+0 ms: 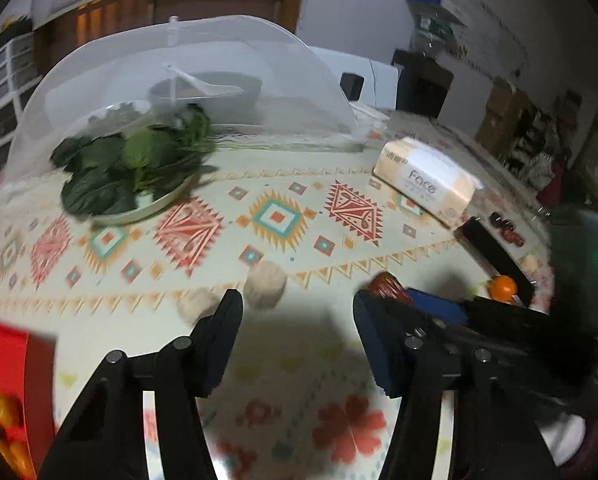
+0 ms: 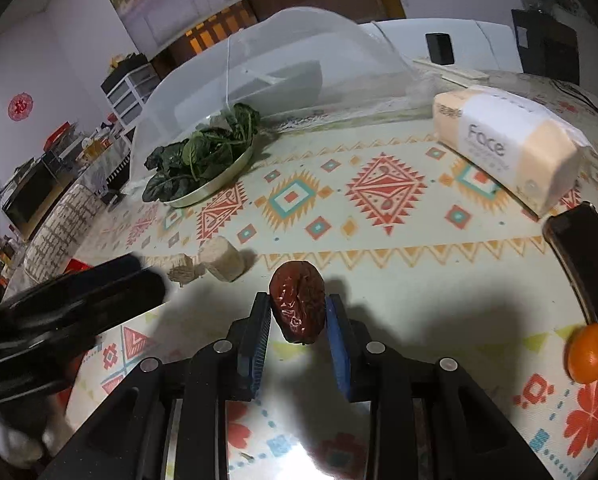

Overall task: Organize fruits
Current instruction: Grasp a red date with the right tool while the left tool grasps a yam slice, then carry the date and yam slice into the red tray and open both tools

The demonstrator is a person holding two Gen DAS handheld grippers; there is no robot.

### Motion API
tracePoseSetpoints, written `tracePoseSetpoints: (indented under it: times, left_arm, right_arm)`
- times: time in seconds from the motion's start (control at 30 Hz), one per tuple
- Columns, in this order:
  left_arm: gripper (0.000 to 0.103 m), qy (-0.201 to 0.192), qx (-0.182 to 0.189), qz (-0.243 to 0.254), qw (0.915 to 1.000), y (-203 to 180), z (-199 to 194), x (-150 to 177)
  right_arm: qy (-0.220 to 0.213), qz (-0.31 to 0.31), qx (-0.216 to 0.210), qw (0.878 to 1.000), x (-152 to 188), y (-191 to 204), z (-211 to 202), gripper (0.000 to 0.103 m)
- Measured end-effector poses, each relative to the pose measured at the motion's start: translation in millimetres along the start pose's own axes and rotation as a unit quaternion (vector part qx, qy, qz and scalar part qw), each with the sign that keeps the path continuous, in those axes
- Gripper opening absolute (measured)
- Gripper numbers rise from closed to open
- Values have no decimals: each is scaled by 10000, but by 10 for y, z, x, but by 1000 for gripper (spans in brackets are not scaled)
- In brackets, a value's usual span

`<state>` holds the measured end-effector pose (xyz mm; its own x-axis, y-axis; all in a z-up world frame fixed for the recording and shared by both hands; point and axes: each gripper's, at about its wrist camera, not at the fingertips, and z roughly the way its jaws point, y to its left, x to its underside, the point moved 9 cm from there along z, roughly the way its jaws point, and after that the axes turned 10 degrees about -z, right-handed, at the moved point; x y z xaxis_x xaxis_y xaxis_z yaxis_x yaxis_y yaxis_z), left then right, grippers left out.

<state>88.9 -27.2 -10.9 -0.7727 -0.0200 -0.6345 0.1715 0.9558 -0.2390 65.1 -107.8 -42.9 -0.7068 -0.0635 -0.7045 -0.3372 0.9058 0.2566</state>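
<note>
- Right tool (image 2: pixel 297 312) clamped on a wrinkled dark red date (image 2: pixel 297 304), blue pads (image 2: pixel 259 332) pressing both of its sides, fruit lifted clear above the patterned bench (image 2: pixel 379 240).
- Left tool (image 1: pixel 297 320) open, nothing between its fingers, hanging over the bench cloth.
- Same date visible from the left wrist view (image 1: pixel 385 286), just beyond the left tool's right finger, beside the blue pad of the other tool.
- Small orange fruit (image 2: pixel 590 354) resting on the bench at the right edge, touching the end of a dark phone-like slab (image 2: pixel 583 248).
- Red box (image 1: pixel 15 380) at the lower left of the left wrist view, orange fruits (image 1: pixel 5 410) inside it.
- Two pale beige lumps (image 2: pixel 223 258) lying on the bench ahead of both tools, close together; too blurred to identify.
- Tissue pack (image 2: pixel 507 148) lying on the far right side of the bench, well apart from the date.
- Plate of dark leafy greens (image 2: pixel 203 160) at the far left, half under the edge of a clear mesh food cover (image 2: pixel 279 64).
- A few small dark red fruits (image 1: pixel 507 230) farther off near the tissue pack, blurred.
</note>
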Motion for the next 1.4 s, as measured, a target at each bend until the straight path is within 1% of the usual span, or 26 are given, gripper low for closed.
tracePoseSetpoints:
  times: [0.13, 0.23, 0.27, 0.3, 0.37, 0.47, 0.6, 0.7, 0.8, 0.87, 0.93, 1.07, 1.17, 1.2, 1.27, 1.4]
  left_arm:
    - [57, 93, -271, 244, 9993, -6, 234, -52]
    - [57, 201, -440, 301, 9984, 40, 378, -64]
    - [55, 243, -468, 316, 9981, 53, 421, -60]
    - [43, 272, -484, 342, 9979, 55, 452, -49]
    - [28, 331, -665, 469, 9961, 74, 510, -16]
    - [28, 304, -719, 513, 9956, 63, 498, -6]
    - [28, 216, -614, 313, 9974, 64, 373, -4]
    - [28, 100, -534, 156, 9984, 78, 185, 14]
    - [28, -29, -385, -147, 9991, 167, -82, 46]
    - [28, -167, -277, -390, 9987, 278, -326, 75]
    - [28, -289, -245, -568, 9977, 397, -525, 103]
    - [28, -611, -318, -966, 9929, 787, -1014, 192]
    - [28, -884, -539, -1285, 9863, 1202, -1387, 299]
    - [28, -929, -573, -1369, 9845, 1304, -1456, 324]
    - [28, -1062, -688, -1662, 9779, 1616, -1661, 424]
    - [28, -1184, -867, -2099, 9666, 2104, -1908, 622]
  right_arm:
    - [-15, 177, -151, 9997, 6, -64, 7, 31]
    - [-52, 210, -226, 9995, 7, -73, -10, 31]
    - [-55, 221, -250, 9994, 7, -70, -9, 31]
    - [-47, 230, -270, 9994, 10, -64, -4, 31]
    - [-44, 249, -301, 9992, 12, -62, 3, 31]
    - [-41, 248, -303, 9992, 13, -60, 10, 31]
    - [-77, 223, -229, 9995, 13, -81, 1, 31]
    - [-81, 237, -195, 9995, 19, -96, 6, 31]
    - [-88, 211, -135, 9996, 28, -94, 14, 31]
    - [-103, 186, -106, 9997, 28, -88, 18, 31]
    - [-120, 165, -73, 9998, 26, -72, 23, 31]
    - [-126, 37, -3, 9999, -17, 42, -7, 31]
    - [-163, -14, -188, 9997, -74, 276, -96, 31]
    - [-173, -66, -250, 9995, -100, 386, -127, 31]
    - [-197, -240, -327, 9990, -157, 625, -177, 31]
    - [-209, -567, -607, 9963, -239, 1182, -206, 31]
